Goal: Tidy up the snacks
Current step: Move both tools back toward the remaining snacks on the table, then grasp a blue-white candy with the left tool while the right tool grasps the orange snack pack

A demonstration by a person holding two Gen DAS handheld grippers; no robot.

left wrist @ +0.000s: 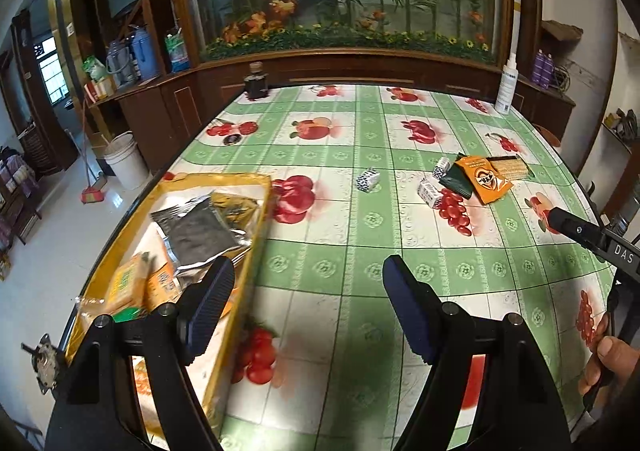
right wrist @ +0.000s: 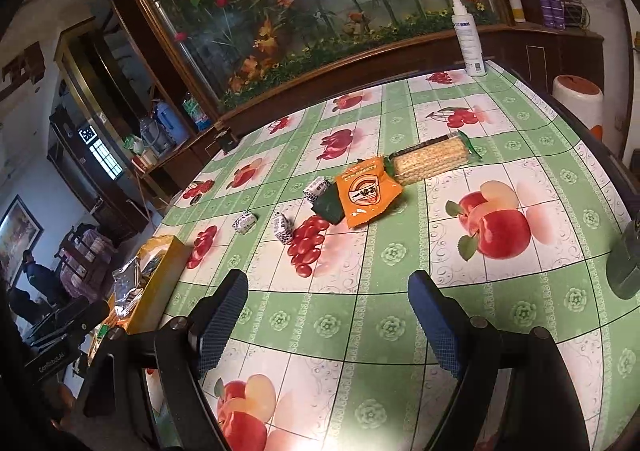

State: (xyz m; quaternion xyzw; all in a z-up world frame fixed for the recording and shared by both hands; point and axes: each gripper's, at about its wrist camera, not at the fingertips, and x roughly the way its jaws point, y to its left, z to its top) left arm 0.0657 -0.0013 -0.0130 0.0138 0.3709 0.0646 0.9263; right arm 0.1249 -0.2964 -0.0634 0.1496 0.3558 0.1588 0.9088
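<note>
Left gripper [left wrist: 308,303] jaws wide, empty, by yellow tray [left wrist: 256,219]; right gripper [right wrist: 328,315] jaws opening, empty, snacks [right wrist: 368,191] ahead

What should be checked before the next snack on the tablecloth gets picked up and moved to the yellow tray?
1. Right gripper empty, nothing between its fingers: ok.
2. Left gripper empty and open: ok.
3. Orange snack packet reachable from above: ok, though it overlaps the dark green packet and touches the cracker pack.
4. Three small black-and-white wrapped candies lying loose and apart from each other: ok.
5. Yellow tray has room: cannot tell; a silver foil pouch and other packets already fill much of it.
6. White spray bottle clear of the working area: ok.
</note>
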